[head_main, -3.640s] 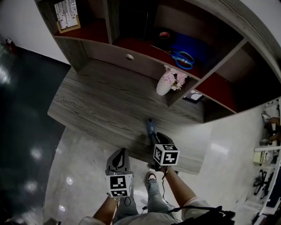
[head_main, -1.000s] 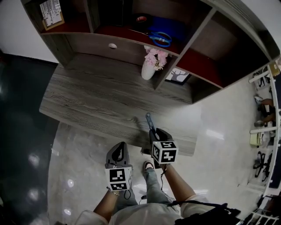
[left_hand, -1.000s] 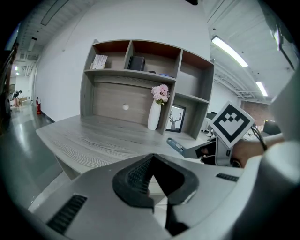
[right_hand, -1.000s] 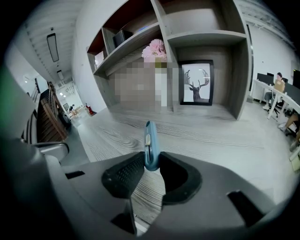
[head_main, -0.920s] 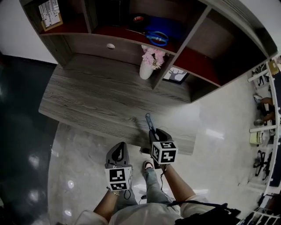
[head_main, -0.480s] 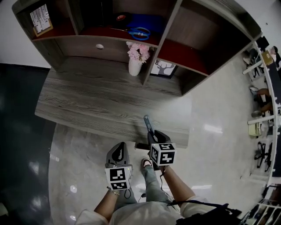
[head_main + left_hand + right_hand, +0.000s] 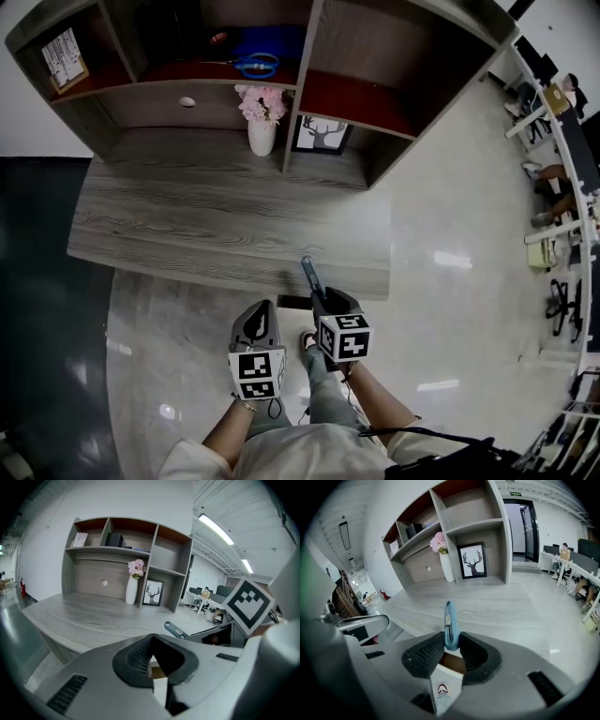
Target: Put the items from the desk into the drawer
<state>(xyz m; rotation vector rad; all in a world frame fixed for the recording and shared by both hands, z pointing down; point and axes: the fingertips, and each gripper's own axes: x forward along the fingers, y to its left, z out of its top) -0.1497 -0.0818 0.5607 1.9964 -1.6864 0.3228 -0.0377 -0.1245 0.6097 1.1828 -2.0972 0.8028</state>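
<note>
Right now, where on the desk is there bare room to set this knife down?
The desk is bare across its front and left, from the near edge back to the drawer. Only the back is taken, where the vase and deer picture stand.

Grey wood-grain bench (image 7: 225, 220), shelf unit (image 7: 422, 66) sitting at the back, white flower vase (image 7: 262, 141) and deer picture (image 7: 321, 134) standing on it.

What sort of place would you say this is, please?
Probably an open-plan office: a wooden desk with shelves stands on a glossy floor, people sit at workstations behind it, and strip lights line the ceiling.
</note>
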